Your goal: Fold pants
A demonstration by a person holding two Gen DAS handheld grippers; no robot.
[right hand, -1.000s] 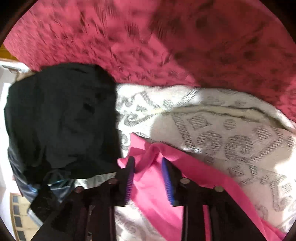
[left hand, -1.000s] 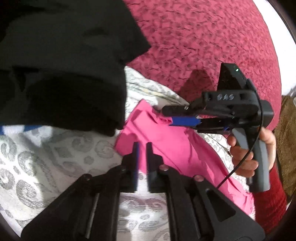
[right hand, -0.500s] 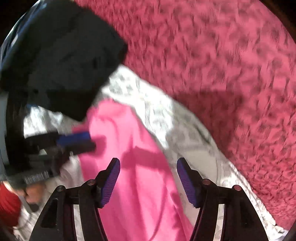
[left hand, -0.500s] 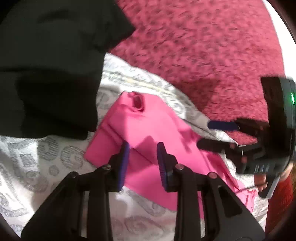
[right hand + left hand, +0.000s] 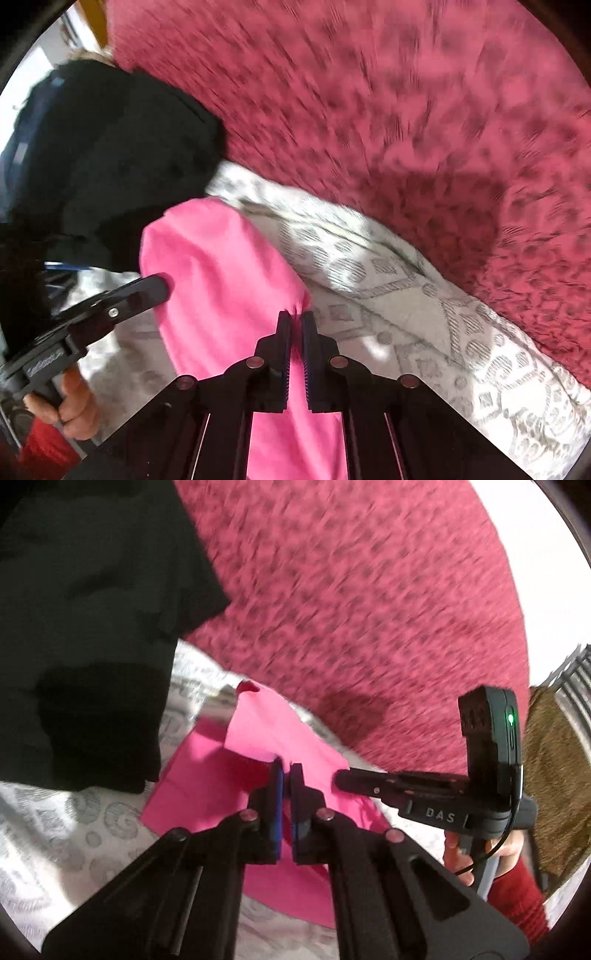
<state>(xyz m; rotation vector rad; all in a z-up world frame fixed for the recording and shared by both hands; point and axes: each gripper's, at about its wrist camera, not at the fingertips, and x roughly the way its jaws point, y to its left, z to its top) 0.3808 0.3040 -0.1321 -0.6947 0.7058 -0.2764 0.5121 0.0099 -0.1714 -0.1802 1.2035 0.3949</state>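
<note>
Left wrist view: left gripper [image 5: 286, 771] clamps the pink pants [image 5: 207, 790] at centre; right gripper [image 5: 338, 777] at 3 o'clock pinches the same edge. Both jaws have just closed on fabric, presumably to lift the pants off the patterned blanket [image 5: 74, 834] for folding

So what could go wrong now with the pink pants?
Both grippers have just closed on the bright pink fabric pants. The right gripper pinches only a thin edge, so the cloth might slip out when lifted. The left gripper works right beside the black garment pile and might snag or drag it.
</note>
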